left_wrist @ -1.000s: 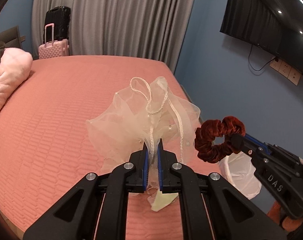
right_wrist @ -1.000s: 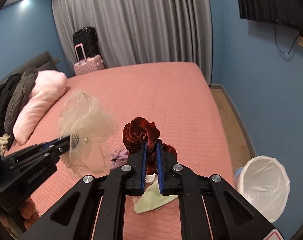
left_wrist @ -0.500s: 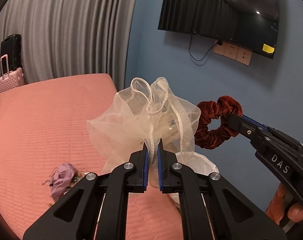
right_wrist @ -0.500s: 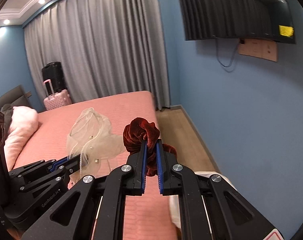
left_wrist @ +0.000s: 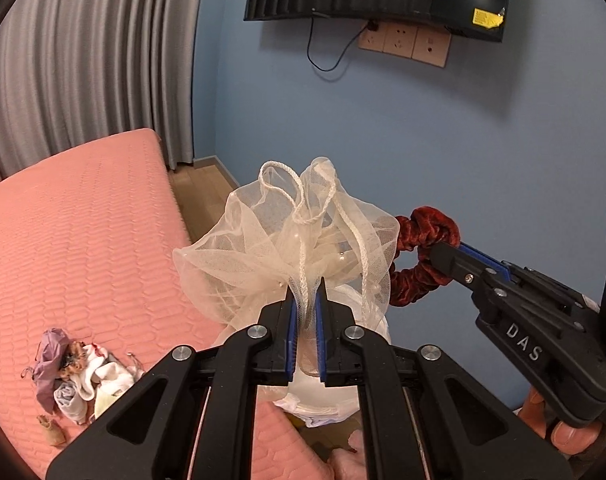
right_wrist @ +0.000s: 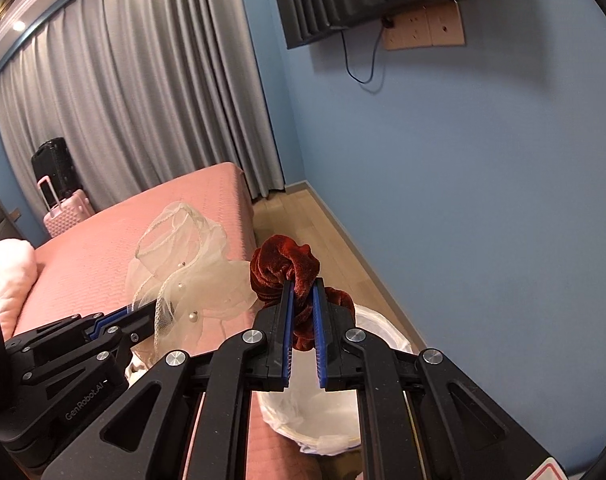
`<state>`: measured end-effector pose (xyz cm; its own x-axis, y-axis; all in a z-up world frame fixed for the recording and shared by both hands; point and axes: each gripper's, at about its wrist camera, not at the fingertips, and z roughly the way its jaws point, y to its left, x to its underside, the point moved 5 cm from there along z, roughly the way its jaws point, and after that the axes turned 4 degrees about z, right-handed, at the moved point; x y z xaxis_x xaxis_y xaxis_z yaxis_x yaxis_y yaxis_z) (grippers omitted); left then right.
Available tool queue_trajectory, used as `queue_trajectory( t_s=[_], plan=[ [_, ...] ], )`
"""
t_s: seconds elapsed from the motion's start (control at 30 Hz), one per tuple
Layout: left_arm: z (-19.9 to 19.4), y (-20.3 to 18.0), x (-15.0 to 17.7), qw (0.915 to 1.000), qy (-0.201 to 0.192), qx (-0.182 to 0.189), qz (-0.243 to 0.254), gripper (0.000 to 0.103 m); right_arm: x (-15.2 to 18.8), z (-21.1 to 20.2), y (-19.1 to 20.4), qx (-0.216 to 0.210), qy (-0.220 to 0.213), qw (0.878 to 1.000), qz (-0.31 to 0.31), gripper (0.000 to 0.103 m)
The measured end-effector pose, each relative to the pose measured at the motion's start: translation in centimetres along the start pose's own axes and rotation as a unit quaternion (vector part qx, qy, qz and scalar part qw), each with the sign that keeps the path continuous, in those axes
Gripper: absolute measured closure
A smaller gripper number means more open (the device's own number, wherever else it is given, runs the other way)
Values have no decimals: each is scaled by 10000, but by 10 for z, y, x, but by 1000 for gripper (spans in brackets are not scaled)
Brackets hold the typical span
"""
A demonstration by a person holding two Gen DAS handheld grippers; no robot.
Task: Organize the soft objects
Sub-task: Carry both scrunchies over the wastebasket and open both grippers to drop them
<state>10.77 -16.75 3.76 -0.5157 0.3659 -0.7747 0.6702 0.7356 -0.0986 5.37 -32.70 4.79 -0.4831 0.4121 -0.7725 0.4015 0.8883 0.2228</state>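
My left gripper [left_wrist: 305, 286] is shut on a cream organza drawstring pouch [left_wrist: 287, 248] with pearl beads, held in the air. In the right wrist view the same pouch [right_wrist: 183, 268] hangs at the left from the left gripper [right_wrist: 143, 310]. My right gripper [right_wrist: 301, 280] is shut on a dark red velvet scrunchie [right_wrist: 281, 266]; the scrunchie [left_wrist: 423, 256] also shows at the right of the left wrist view. Both items hover over a white-lined bin [right_wrist: 303, 404] beside the bed; the bin [left_wrist: 323, 404] is mostly hidden behind my left fingers.
A pink quilted bed [left_wrist: 75, 240] fills the left, with a pile of small soft items [left_wrist: 75, 372] near its edge. A blue wall [right_wrist: 463, 200] with a TV and sockets stands close ahead. Suitcases [right_wrist: 59, 196] and grey curtains [right_wrist: 143, 112] are at the far end.
Both grippers have swung right, away from the bed and toward the blue wall, carrying the pouch and scrunchie until they hang over the white-lined bin. Both grips are unchanged.
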Motion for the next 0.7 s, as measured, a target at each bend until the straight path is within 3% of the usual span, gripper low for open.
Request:
queue_trajectory(
  t_s=[0.27,0.33,0.5,0.7],
  plan=[
    [18,-16,-2,9999,80,-3,126,91,9,18,-19,45,119,9998,124,94],
    [20,-16,-2,9999,75,-20,96,83,9,20,-18,43,126,9998,130,93],
    [15,-16,-5,9998,-146,-115,48,44,9,21,-14,-6,122,9997,209,91],
    [12,-8,-5,9996,-207,-201,-6,40,9,22,-11,-52,98,9997,212,85]
  ],
)
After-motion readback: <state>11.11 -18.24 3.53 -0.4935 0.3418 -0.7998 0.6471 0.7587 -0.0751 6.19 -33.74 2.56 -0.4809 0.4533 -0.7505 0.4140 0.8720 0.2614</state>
